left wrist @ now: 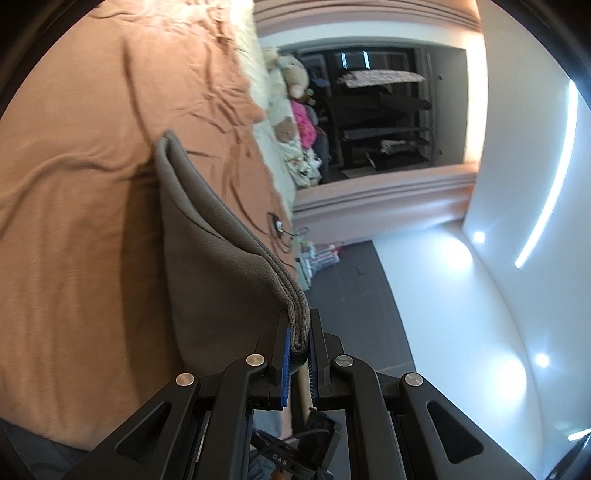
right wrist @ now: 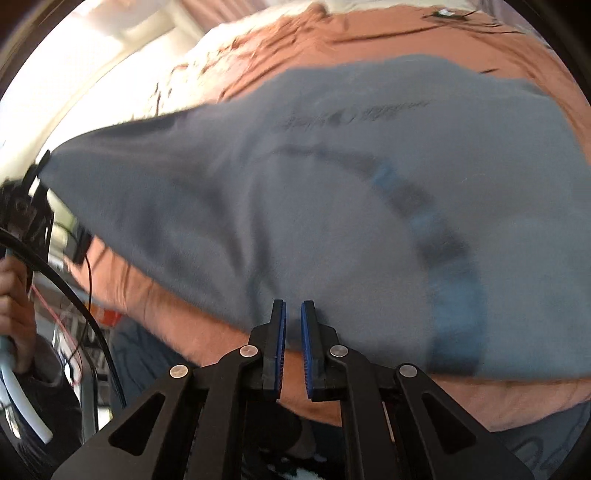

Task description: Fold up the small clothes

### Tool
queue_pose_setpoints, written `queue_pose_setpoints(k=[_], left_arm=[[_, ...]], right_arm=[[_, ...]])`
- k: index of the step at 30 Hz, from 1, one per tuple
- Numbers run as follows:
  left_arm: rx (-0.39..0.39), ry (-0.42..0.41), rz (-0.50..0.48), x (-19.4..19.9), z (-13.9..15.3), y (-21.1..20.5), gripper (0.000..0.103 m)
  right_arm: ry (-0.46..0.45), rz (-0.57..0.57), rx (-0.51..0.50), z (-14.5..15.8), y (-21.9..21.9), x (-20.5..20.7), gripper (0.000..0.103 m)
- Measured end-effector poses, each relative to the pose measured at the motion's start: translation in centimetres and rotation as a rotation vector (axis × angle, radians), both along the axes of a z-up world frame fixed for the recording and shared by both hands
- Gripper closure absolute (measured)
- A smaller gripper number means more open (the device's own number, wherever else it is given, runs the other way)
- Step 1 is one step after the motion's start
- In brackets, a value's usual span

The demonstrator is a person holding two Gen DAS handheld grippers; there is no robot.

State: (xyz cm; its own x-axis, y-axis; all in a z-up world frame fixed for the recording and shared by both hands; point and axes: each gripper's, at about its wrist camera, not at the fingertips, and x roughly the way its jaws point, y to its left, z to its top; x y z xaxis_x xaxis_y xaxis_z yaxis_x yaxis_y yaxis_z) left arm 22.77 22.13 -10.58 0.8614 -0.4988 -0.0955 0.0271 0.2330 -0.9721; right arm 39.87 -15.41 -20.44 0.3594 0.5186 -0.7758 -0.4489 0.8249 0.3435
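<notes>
A grey garment [right wrist: 332,203] with a dark printed logo and a blue band is spread over the orange bed sheet [right wrist: 369,33]. My right gripper [right wrist: 293,314] is at its near hem, shut, with a thin bit of the cloth pinched between the blue pads. In the left wrist view the garment [left wrist: 214,258] looks grey-brown. It rises off the sheet [left wrist: 74,184] in a taut folded stretch to my left gripper [left wrist: 299,332], which is shut on its layered edge. That lifted corner shows at the far left of the right wrist view, blurred.
Stuffed toys [left wrist: 291,77] and pillows lie at the head of the bed. Beyond them stand dark shelves [left wrist: 384,122]. A small device with cables [right wrist: 447,14] lies on the sheet's far side. A person's hand [right wrist: 11,295] and cables are at the left.
</notes>
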Motion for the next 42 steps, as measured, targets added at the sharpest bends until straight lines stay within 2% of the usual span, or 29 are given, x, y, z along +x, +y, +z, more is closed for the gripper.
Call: queue_pose_setpoints(k=[4,10,13,18,28,29,30,31,32,33,34,42], left_arm=[[0.03,-0.022,-0.036,1.7,1.9,-1.3,0.095],[0.068,-0.042,-0.077,3.4,4.0,-2.9,0.095],[0.084,-0.044,-0.094,4.2,4.7,-3.5,0.095],[0.102,-0.056,-0.123,5.8,6.1,-5.1,0.095],[0.167,-0.091,-0.242,9.2,9.7,-11.1,0.095],[0.174,-0.092,-0.256,9.5,9.9,-11.8,0.095],[0.182,-0.094,-0.269,9.9,10.2,-12.6,0.095],[0.191,-0.095,-0.283,10.3,10.5,-13.4,0.095],[0.198,-0.097,-0.294,10.5,10.6,-14.0,0.095],[0.205,-0.096,-0.307,10.8,10.7,-14.8,0.095],[0.211,-0.095,-0.319,11.0,10.7,-15.5,0.095],[0.266,-0.032,-0.448,14.1,8.8,-22.2,0.095]], right_arm=[[0.013,-0.038,0.039,-0.1,-0.9,0.4,0.098],[0.087,0.014,0.073,-2.8,0.0,-0.4,0.098],[0.084,0.022,0.073,-3.3,0.1,-1.0,0.098],[0.094,0.018,0.105,-2.1,-1.3,-0.2,0.098],[-0.004,-0.065,0.156,1.7,-7.9,-0.8,0.096],[-0.015,-0.07,0.161,2.0,-8.6,-0.9,0.095],[-0.025,-0.08,0.165,2.4,-9.5,-1.1,0.088],[-0.036,-0.095,0.167,2.6,-10.3,-1.2,0.073],[-0.046,-0.109,0.17,2.6,-10.5,-1.0,0.064],[-0.064,-0.131,0.177,2.8,-11.5,-1.2,0.048],[-0.077,-0.146,0.187,3.0,-12.1,-1.4,0.046],[-0.084,-0.241,0.23,3.0,-16.9,-3.1,0.046]])
